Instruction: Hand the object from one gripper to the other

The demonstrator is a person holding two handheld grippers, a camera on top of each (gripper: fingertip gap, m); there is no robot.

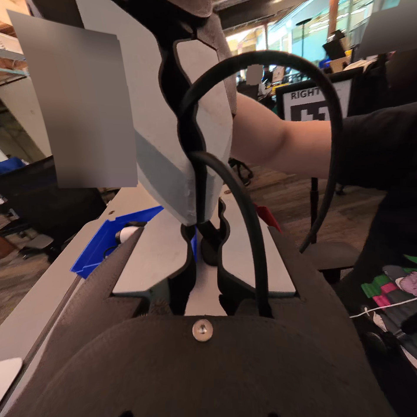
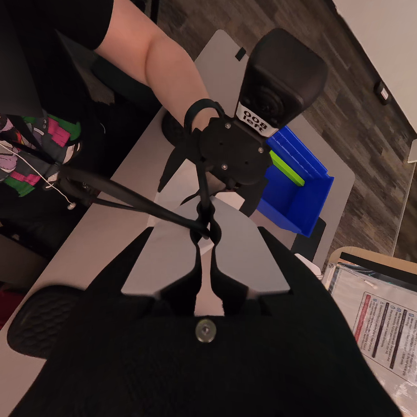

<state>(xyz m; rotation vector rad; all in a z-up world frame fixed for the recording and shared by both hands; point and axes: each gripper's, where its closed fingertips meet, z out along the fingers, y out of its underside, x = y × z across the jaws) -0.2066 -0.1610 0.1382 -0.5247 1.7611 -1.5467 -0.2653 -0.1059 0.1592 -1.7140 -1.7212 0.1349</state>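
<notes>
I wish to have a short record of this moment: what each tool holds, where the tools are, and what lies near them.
object: black cable, hanging in loops
right tool: shut on the cable
left tool: appears shut on a dark end of the cable
position: tools tip to tip above the table
nearby: blue bin with a green block inside
handover: both tools seem to grip; neither has released
</notes>
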